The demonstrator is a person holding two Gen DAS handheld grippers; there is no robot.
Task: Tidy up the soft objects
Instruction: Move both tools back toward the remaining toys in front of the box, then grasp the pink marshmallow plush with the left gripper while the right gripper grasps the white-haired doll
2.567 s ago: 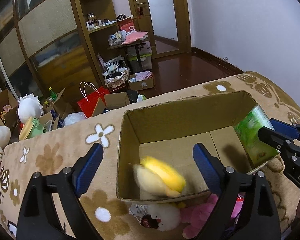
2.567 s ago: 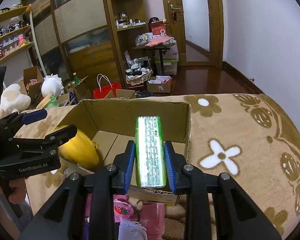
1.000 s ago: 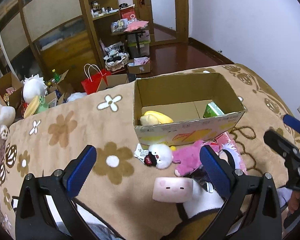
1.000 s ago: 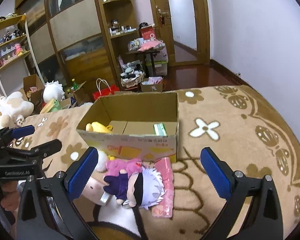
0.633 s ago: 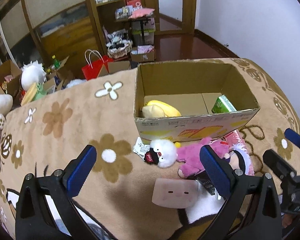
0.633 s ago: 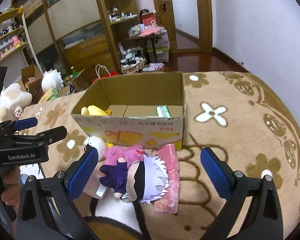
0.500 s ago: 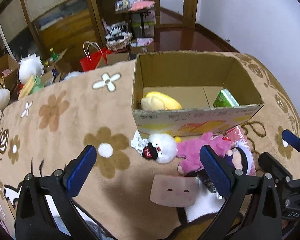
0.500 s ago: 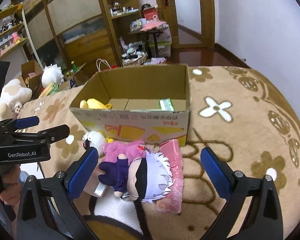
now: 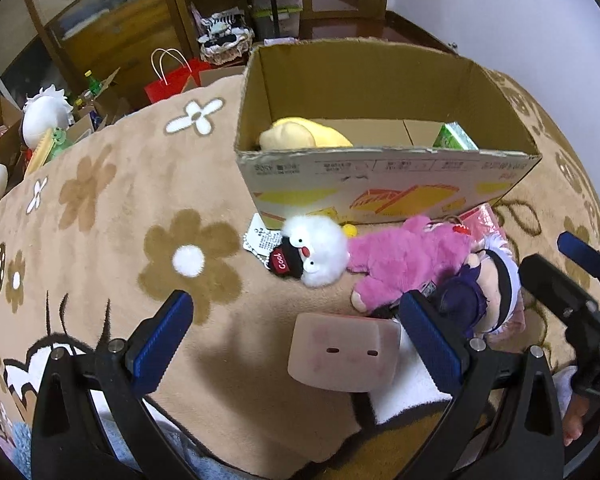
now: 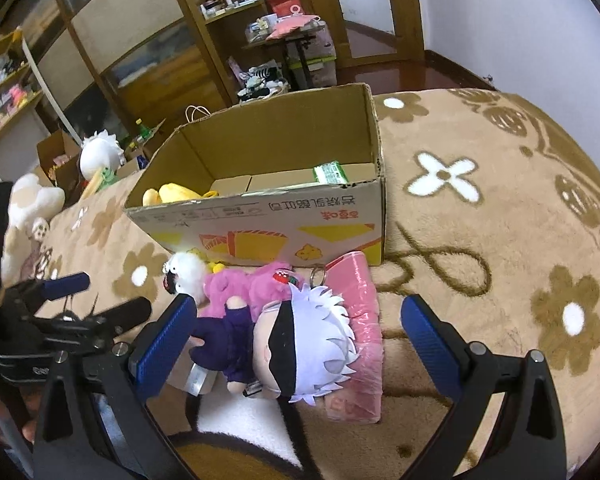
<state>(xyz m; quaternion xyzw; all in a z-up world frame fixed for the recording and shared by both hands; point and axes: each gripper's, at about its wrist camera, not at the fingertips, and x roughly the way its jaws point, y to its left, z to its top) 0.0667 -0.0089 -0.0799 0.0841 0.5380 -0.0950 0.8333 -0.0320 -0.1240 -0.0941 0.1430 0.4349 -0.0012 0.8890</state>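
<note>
Soft toys heaped on flowered blanket (image 9: pixel 112 216) against front wall of cardboard box (image 9: pixel 384 184): white fluffy plush (image 9: pixel 320 250), pink plush (image 9: pixel 404 260), white-haired doll (image 10: pixel 300 344), pink packet (image 10: pixel 360 320), beige square cushion (image 9: pixel 344 354). Already boxed: yellow plush (image 9: pixel 300 138), green pack (image 9: pixel 454 142). Left gripper (image 9: pixel 296 344) wide open, empty, straddling cushion. Right gripper (image 10: pixel 300 332) wide open, empty, over doll. Likely risks: overlapping toys dragged together; squashy cushion slipping from pinch.

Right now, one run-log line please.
left gripper: open, empty | right gripper: open, over white-haired doll | box: yellow plush, green pack inside
</note>
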